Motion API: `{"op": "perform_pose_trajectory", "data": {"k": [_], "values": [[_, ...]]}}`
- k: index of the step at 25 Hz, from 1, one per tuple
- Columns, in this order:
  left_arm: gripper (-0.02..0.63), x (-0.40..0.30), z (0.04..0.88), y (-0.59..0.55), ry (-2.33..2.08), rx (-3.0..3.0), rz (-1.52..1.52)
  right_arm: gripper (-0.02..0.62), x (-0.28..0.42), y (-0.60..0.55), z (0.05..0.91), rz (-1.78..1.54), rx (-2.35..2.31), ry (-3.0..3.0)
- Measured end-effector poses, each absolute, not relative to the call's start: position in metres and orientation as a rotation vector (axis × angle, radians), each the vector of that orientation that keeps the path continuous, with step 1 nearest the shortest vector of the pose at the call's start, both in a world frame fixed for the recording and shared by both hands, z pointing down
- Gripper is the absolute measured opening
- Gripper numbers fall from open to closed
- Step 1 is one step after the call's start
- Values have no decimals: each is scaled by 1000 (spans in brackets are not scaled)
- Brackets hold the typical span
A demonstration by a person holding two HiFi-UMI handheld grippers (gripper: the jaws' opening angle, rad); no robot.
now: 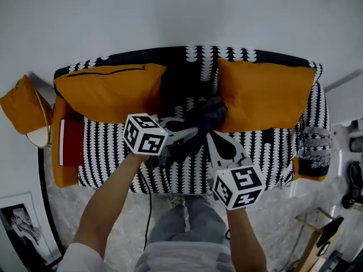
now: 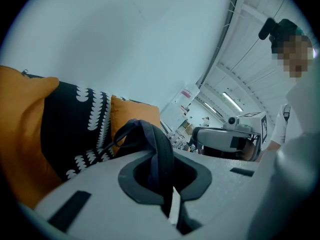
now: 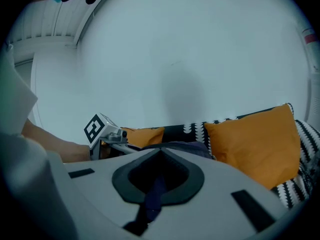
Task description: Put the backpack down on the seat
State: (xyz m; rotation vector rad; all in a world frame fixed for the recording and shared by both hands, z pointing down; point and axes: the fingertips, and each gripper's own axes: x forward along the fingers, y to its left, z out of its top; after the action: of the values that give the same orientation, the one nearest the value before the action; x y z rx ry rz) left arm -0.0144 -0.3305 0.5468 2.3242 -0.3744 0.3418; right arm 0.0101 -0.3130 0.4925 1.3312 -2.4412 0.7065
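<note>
A dark navy backpack [image 1: 201,120] hangs over the middle of the black-and-white patterned sofa seat [image 1: 266,157], between two orange cushions. My left gripper [image 1: 184,134] is shut on one of its dark straps [image 2: 157,154], which loops up out of the jaws. My right gripper [image 1: 212,136] is shut on another strap [image 3: 155,194], which runs down through the jaws. Whether the bag's underside touches the seat is hidden by the grippers.
An orange cushion [image 1: 110,89] leans at the sofa's back left, another [image 1: 264,95] at the back right. A red book [image 1: 72,140] lies at the left end. A round side table [image 1: 34,118] stands left of the sofa. A patterned throw [image 1: 313,146] covers the right arm.
</note>
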Motion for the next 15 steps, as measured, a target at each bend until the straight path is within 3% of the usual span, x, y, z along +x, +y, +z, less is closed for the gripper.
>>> {"op": "perform_pose_trajectory", "data": {"k": [15], "values": [[20,-44,568,-375,-505,2284,314,2,-18,-336,528,752,1180,-2447]]}}
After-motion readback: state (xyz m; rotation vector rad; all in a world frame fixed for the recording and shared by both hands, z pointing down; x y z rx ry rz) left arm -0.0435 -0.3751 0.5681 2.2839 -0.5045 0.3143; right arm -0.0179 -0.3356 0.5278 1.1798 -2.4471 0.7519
